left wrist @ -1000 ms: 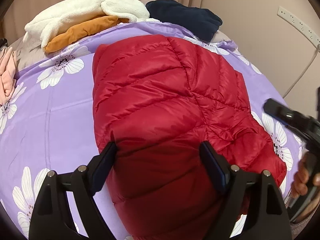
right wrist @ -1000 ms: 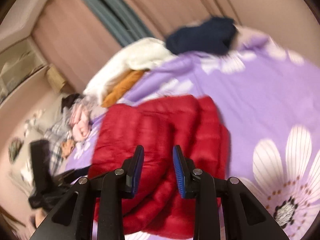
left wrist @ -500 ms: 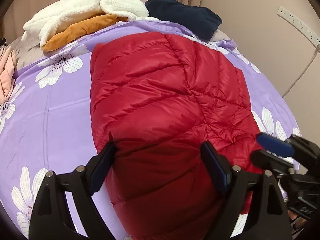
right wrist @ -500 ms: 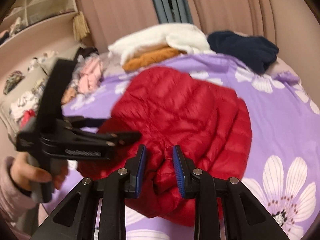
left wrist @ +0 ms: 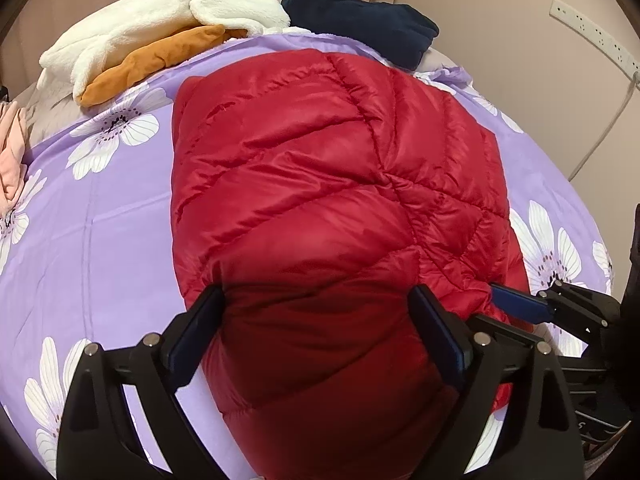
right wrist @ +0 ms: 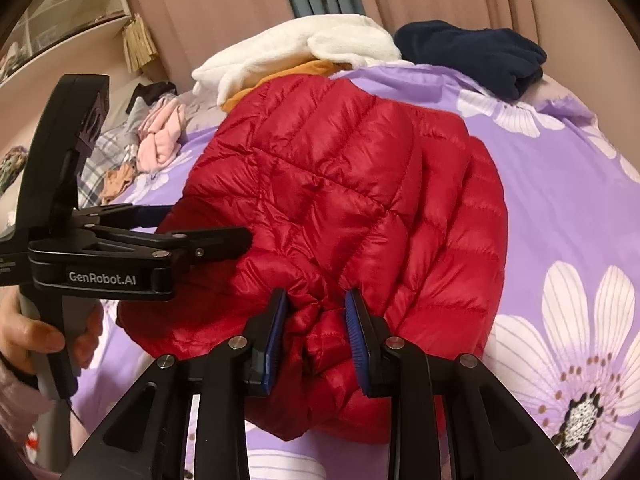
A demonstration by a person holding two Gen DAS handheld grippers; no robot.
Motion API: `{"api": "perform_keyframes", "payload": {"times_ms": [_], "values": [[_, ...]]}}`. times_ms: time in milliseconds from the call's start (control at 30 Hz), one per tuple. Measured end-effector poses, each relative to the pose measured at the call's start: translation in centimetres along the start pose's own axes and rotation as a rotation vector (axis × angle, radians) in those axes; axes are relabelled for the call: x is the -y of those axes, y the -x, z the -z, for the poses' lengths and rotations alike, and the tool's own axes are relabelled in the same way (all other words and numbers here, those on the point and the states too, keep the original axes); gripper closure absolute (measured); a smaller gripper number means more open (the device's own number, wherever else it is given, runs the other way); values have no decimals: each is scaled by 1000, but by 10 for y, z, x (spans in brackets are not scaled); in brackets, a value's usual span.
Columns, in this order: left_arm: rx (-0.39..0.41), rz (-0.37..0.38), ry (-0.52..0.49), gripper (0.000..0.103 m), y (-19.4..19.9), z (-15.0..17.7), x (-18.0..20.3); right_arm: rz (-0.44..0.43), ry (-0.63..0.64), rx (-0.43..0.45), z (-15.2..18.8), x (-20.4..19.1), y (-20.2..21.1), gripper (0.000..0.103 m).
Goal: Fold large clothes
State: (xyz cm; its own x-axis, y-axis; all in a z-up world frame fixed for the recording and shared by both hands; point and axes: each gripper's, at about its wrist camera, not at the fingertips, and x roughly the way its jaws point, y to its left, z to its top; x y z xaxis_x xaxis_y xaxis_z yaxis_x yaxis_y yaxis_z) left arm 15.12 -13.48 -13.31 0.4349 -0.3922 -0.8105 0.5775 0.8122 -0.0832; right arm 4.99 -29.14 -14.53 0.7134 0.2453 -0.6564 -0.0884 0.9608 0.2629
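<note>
Left side first: my left gripper [left wrist: 316,332] sits with its jaws wide apart, straddling the near end of the red down jacket [left wrist: 332,184] without pinching it. The jacket lies lengthwise on the purple floral bedspread [left wrist: 100,216], already folded narrow, hem or collar end toward me; which end I cannot tell.

Centre: puffy quilting, slippery shell. I judge the step in hand to be taking hold of the near end to fold it away over the far half.

Right: my right gripper [right wrist: 316,336] has its blue pads [right wrist: 354,328] pressed into a bunched wad of jacket fabric at the near right corner; it looks clamped there.

To do it well: bring the left jaws together on a thick bite at matching depth, lift both corners level, carry over slowly so trapped air doesn't balloon the fold.

Far edge: white fleece [left wrist: 160,16], orange garment [left wrist: 152,60], navy garment [left wrist: 360,20], well apart from the jacket.
</note>
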Motion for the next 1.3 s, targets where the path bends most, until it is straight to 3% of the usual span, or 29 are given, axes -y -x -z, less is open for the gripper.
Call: {"api": "perform_keyframes", "payload": {"times_ms": [467,600,767,867,967,1133,1300], "values": [[14,16,21,4,-4,5,-5,26,-6,-13,-6,-3,5,74],[19,30,45,4,-3,6,-6,56,48,99,-21,-12,38,73],[26,30,49,4,-3,7,-5,40,22,204,-54,-3,53,73],[31,29,53,4,-2,8,-4,39,44,191,-77,1,36,73],[34,29,57,4,-1,9,-4,0,34,123,-93,8,4,73],[39,32,56,4,-3,10,-3,27,-8,-9,-88,14,-39,73],[44,20,35,3,-7,10,1,42,-23,-59,-78,21,-52,73]]}}
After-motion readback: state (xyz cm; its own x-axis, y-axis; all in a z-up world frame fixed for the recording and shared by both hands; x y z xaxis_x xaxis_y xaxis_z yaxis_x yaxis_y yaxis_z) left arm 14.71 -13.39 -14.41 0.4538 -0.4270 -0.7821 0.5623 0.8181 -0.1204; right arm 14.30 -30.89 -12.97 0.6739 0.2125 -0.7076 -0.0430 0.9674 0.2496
